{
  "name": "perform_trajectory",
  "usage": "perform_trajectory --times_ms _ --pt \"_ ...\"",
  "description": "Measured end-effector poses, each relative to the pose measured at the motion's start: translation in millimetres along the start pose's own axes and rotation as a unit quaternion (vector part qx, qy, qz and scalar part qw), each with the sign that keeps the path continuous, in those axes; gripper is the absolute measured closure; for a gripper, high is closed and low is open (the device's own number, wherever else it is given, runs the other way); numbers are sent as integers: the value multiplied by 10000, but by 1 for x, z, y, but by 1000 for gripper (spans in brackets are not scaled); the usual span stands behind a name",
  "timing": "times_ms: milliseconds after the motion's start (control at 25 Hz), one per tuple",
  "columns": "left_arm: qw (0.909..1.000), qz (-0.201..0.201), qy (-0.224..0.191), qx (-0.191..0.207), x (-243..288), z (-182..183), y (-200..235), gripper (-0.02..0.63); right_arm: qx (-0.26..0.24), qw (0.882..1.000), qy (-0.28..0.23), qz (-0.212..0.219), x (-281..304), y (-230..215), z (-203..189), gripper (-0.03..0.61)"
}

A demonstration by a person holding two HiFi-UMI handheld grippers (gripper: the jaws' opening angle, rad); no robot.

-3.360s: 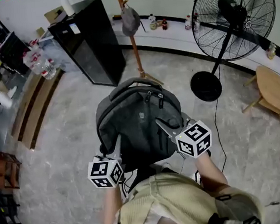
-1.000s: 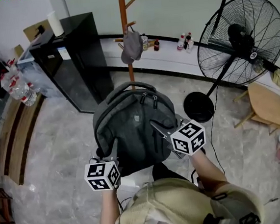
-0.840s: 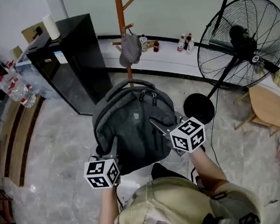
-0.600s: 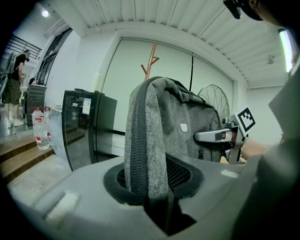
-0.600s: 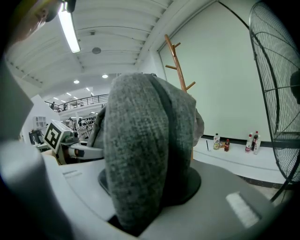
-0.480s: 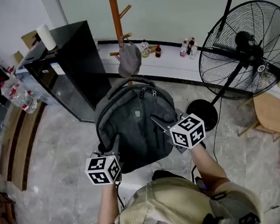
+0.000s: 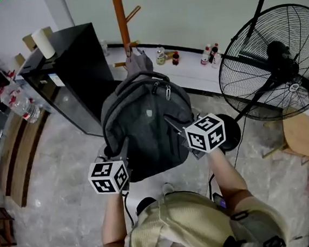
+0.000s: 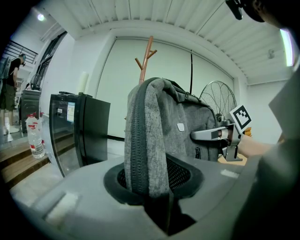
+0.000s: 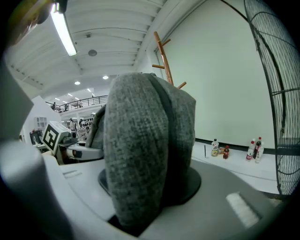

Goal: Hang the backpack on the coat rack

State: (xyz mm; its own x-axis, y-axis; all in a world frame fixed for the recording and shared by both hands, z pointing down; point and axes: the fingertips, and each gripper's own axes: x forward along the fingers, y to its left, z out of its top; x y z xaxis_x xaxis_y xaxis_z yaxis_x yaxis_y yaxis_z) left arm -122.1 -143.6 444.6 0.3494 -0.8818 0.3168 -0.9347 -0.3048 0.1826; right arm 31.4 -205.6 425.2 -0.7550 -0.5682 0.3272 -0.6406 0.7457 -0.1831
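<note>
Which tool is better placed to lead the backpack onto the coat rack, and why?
Left, marginally. The left tool and right tool both clamp the sides of the backpack, so both must carry it, but the coat rack stands slightly left of the backpack's middle, nearer the left tool.

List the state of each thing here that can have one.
Grey fabric backpack: lifted off the floor, not yet hung.
Left hand-held gripper: shut on the backpack's side.
Right hand-held gripper: shut on the backpack's other side.
Brown wooden coat rack: upright, grey cap hanging on it.
Black pedestal fan: upright.
</note>
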Motion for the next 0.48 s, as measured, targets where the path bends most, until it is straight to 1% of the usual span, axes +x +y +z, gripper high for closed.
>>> perform_trajectory --times_ms 200,320,480 --pt "9998 -107 -38 162 18 15 -2 500 3 10000 -2 33 12 -22 16 451" --pt "9994 -76 -53 326 27 27 1 500 45 10000 -24 48 21 -31 27 451" --pt "9991 -30 -12 418 40 37 8 502 159 9999 -40 47 31 -42 33 451"
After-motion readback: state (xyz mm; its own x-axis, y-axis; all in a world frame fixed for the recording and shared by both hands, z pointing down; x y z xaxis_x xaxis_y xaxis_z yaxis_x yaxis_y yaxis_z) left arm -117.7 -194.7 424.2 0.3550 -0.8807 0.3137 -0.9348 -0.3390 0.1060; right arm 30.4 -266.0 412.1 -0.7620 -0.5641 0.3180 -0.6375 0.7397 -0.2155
